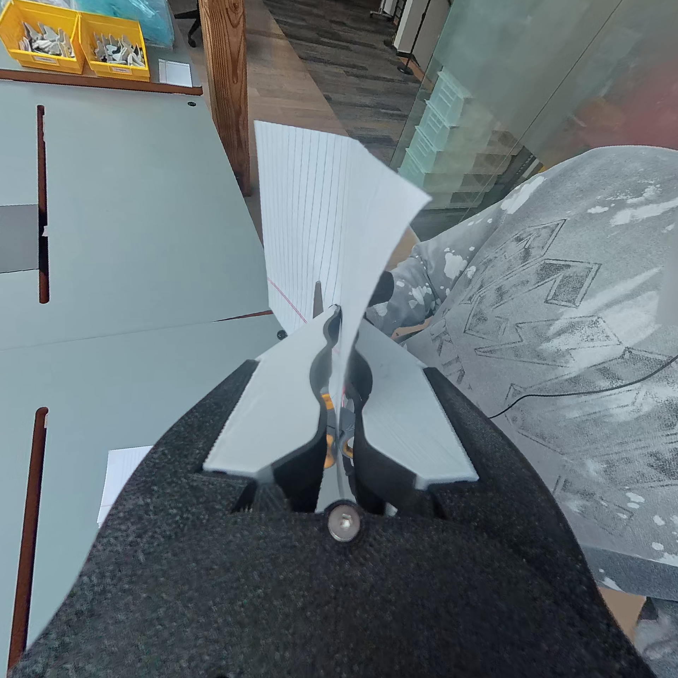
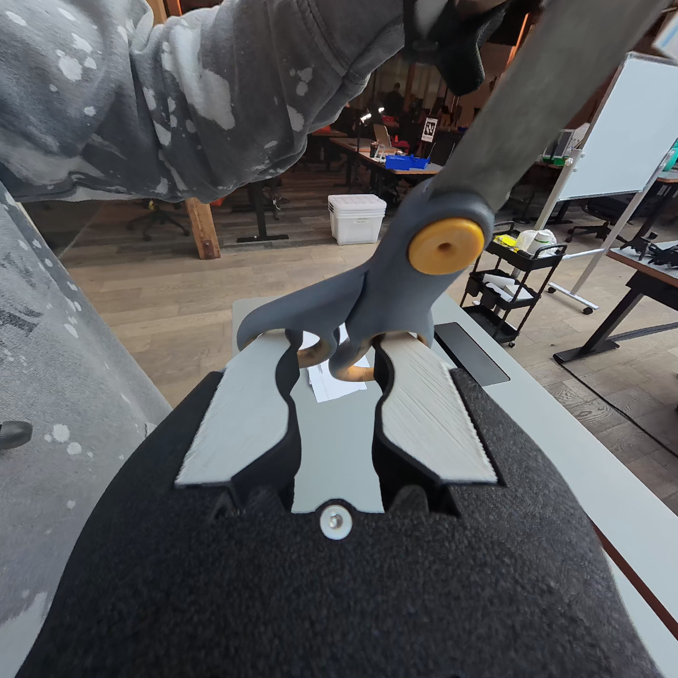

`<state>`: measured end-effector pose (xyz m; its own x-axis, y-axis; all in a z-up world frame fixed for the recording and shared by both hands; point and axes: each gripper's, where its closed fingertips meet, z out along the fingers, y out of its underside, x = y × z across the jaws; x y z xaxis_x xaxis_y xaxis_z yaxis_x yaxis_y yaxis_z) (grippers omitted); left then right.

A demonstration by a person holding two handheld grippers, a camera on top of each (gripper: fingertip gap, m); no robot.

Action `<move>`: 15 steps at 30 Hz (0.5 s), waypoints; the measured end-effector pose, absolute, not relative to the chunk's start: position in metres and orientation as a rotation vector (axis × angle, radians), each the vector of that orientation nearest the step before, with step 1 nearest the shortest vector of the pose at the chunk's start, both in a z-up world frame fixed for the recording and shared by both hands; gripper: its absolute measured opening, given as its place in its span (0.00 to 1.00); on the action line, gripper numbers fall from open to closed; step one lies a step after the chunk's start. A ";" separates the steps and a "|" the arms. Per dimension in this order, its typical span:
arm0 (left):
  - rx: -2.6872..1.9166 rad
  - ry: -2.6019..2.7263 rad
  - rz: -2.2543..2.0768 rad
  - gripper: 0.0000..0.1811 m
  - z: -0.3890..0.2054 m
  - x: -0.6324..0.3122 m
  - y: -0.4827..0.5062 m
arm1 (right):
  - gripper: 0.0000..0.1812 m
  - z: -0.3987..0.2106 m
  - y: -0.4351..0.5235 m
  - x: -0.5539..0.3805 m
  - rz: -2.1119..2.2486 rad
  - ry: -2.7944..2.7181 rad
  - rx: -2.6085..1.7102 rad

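Note:
My left gripper (image 1: pixel 337 312) is shut on the lower edge of a white lined paper sheet (image 1: pixel 323 205) and holds it upright in the air beside the grey table (image 1: pixel 128 220). A dark scissors blade tip (image 1: pixel 318 297) shows just left of the sheet, with grey and orange scissor parts behind the fingers. My right gripper (image 2: pixel 337 343) has its fingers through the two handle loops of grey scissors (image 2: pixel 389 293) with an orange pivot (image 2: pixel 445 245). The fingers stand partly apart. The blade (image 2: pixel 532 110) runs up to the right, toward a gloved hand.
Lined paper pieces lie on the table (image 2: pixel 334 389) (image 1: pixel 121 477). Two yellow bins (image 1: pixel 40 36) stand at its far end by a wooden post (image 1: pixel 227 91). The person's grey spattered sleeve (image 2: pixel 183 91) and torso (image 1: pixel 550 330) are close. A black cart (image 2: pixel 513 279), white tubs (image 2: pixel 356 218) and a whiteboard (image 2: pixel 616 128) stand beyond.

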<state>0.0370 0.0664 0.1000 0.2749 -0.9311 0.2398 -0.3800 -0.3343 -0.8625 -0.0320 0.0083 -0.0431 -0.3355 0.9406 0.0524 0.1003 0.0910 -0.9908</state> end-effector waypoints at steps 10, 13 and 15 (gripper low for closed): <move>-1.862 1.177 -1.000 0.00 0.101 0.032 0.068 | 0.24 -0.042 0.007 -0.033 1.370 -1.566 -1.048; -1.861 1.175 -0.997 0.00 0.102 0.032 0.067 | 0.24 -0.042 0.007 -0.032 1.354 -1.582 -1.041; -1.863 1.167 -0.995 0.00 0.103 0.031 0.066 | 0.24 -0.043 0.006 -0.030 1.340 -1.604 -1.040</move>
